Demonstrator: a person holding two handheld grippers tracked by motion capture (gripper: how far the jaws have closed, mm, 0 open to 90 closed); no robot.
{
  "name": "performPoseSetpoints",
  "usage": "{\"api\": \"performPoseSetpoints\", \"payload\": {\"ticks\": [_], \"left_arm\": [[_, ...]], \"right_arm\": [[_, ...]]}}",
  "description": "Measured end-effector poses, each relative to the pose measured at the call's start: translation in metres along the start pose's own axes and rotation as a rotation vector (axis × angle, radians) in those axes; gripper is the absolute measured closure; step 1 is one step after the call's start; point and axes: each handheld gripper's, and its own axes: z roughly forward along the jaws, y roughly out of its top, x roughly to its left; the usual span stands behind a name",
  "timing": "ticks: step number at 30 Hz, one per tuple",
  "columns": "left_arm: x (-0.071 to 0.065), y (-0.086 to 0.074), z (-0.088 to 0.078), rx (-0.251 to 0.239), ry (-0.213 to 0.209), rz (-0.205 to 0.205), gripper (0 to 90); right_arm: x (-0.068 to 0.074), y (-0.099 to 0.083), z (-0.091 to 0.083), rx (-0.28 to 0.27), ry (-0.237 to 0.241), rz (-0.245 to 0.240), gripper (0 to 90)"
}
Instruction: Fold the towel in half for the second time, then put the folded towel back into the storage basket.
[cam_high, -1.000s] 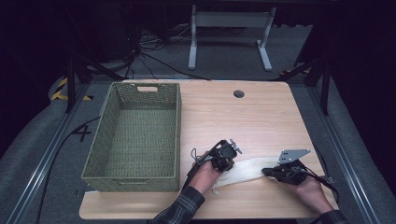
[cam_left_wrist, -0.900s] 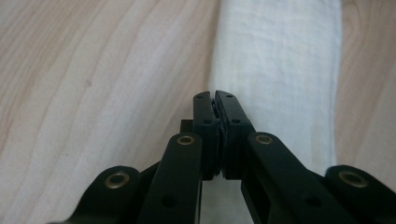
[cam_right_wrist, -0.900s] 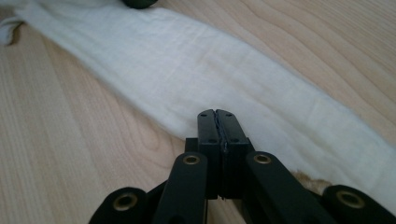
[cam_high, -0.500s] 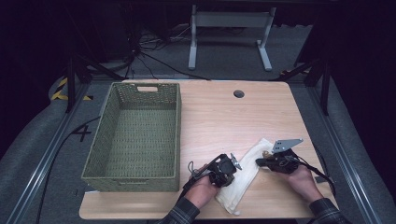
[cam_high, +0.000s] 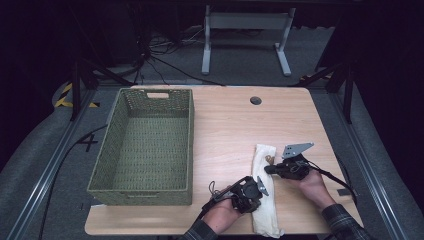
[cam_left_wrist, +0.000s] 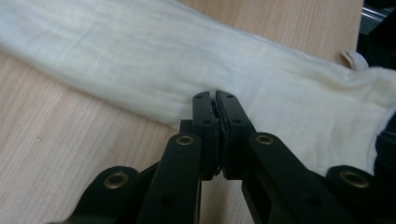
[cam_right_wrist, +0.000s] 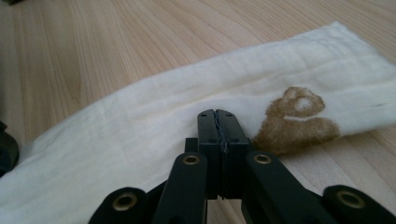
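A long, folded cream cloth (cam_high: 263, 212) lies on the wooden table (cam_high: 225, 125), running from the near edge away from me. It carries a brown mark (cam_right_wrist: 299, 120) near its far end. My left gripper (cam_high: 259, 186) is at the cloth's left edge, and its jaws are shut on a pinch of the fabric (cam_left_wrist: 280, 84). My right gripper (cam_high: 267, 169) is at the cloth's right edge, farther up and beside the brown mark (cam_high: 270, 159), with its jaws shut on the cloth's edge (cam_right_wrist: 140, 126).
A green woven basket (cam_high: 191, 145) stands empty on the left half of the table. A round cable hole (cam_high: 256, 100) is near the far edge. Cables trail from both grippers toward the near edge.
The cloth has swung from lying across the table to lying lengthwise. My left gripper came nearer to me, and my right gripper moved away and leftward, both still holding the cloth.
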Motion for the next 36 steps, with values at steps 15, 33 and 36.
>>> {"api": "performPoseSetpoints", "payload": {"ticks": [15,33,36], "left_arm": [[0.033,-0.005,-0.019,-0.106,0.041,-0.080,69.5],[0.070,0.015,-0.026,-0.142,0.095,-0.099,33.2],[0.073,0.019,-0.026,-0.148,0.101,-0.087,31.7]], "right_arm": [[0.015,0.004,-0.020,-0.024,0.097,-0.086,72.8],[0.081,-0.015,-0.025,0.059,0.160,-0.269,30.7],[0.087,-0.015,-0.022,0.062,0.169,-0.282,27.8]]}}
